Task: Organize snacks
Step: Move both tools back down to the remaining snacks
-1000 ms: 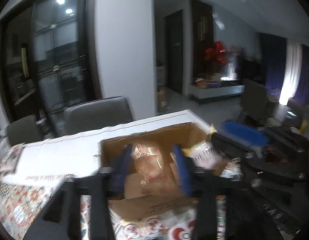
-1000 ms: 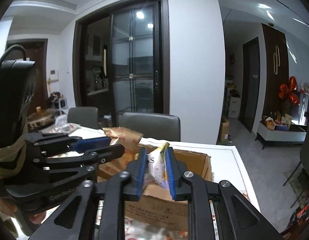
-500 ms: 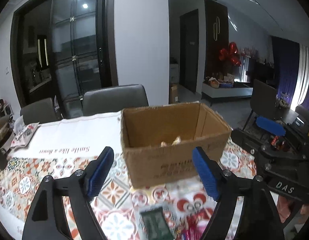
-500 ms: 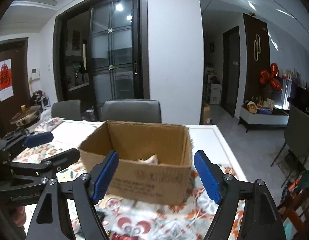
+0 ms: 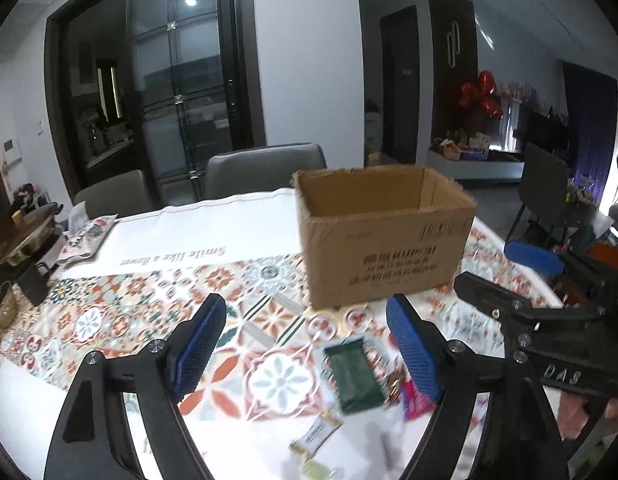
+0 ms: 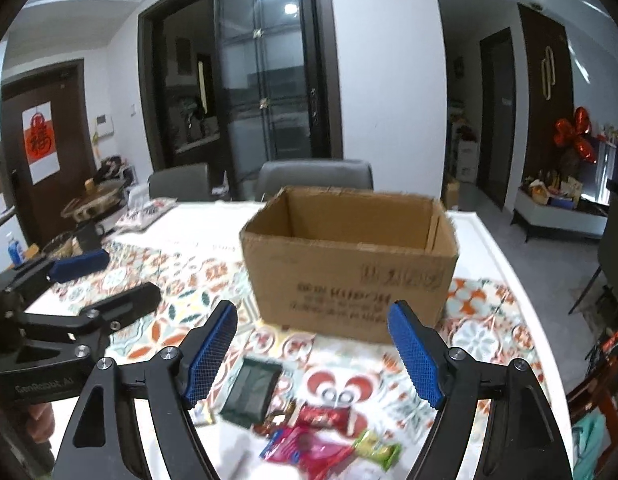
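An open cardboard box [image 5: 385, 236] stands on the patterned tablecloth; it also shows in the right wrist view [image 6: 349, 264]. Its contents are hidden. Loose snacks lie in front of it: a dark green packet [image 5: 355, 376] [image 6: 253, 390], a red wrapper [image 6: 329, 418], a pink packet [image 6: 305, 450], a green-yellow packet [image 6: 377, 450] and a small white-gold packet [image 5: 317, 434]. My left gripper [image 5: 309, 352] is open and empty above the snacks. My right gripper [image 6: 313, 356] is open and empty, just right of the left one.
Grey chairs [image 5: 265, 168] stand behind the table. A printed pouch [image 5: 87, 236] and a pot [image 5: 25, 236] sit at the far left of the table. The table's right edge [image 6: 521, 292] drops to the floor.
Both grippers let go of snack packets over the box, opened wide, and pulled back and down toward the near side of the table. Loose snacks have come into view.
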